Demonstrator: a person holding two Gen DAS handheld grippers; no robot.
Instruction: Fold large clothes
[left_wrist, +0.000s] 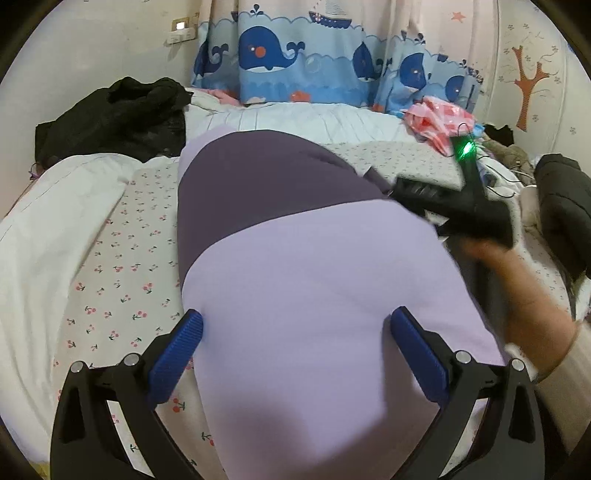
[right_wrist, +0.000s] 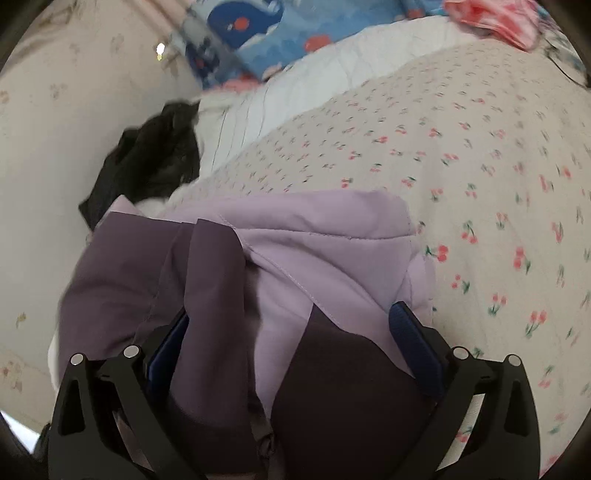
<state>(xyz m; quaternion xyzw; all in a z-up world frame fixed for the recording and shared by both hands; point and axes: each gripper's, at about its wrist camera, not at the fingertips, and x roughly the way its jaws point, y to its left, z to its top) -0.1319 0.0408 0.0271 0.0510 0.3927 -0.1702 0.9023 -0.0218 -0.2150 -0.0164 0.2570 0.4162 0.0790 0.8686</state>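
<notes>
1. A two-tone purple jacket (left_wrist: 295, 258), lilac with dark plum panels, is found lying on the cherry-print bedsheet (left_wrist: 122, 258), already partly folded.
2. The left gripper (left_wrist: 295, 332) is seen with its blue pads spread apart over the lilac panel; nothing is clamped.
3. The right gripper (right_wrist: 295, 332) is likewise spread, with bunched jacket cloth lying between the jaws but not pinched.
4. The fabric is judged soft, light and somewhat slick; folds may slide. A grip at stitched seams or hems is advised.
5. Only the right wrist view shows the layered seams and overlapping panels. Only the left wrist view shows the person's hand (left_wrist: 517, 295) carrying the right gripper, plus the whale-print curtain (left_wrist: 295, 55) and black garment (left_wrist: 110, 114) beyond.
</notes>
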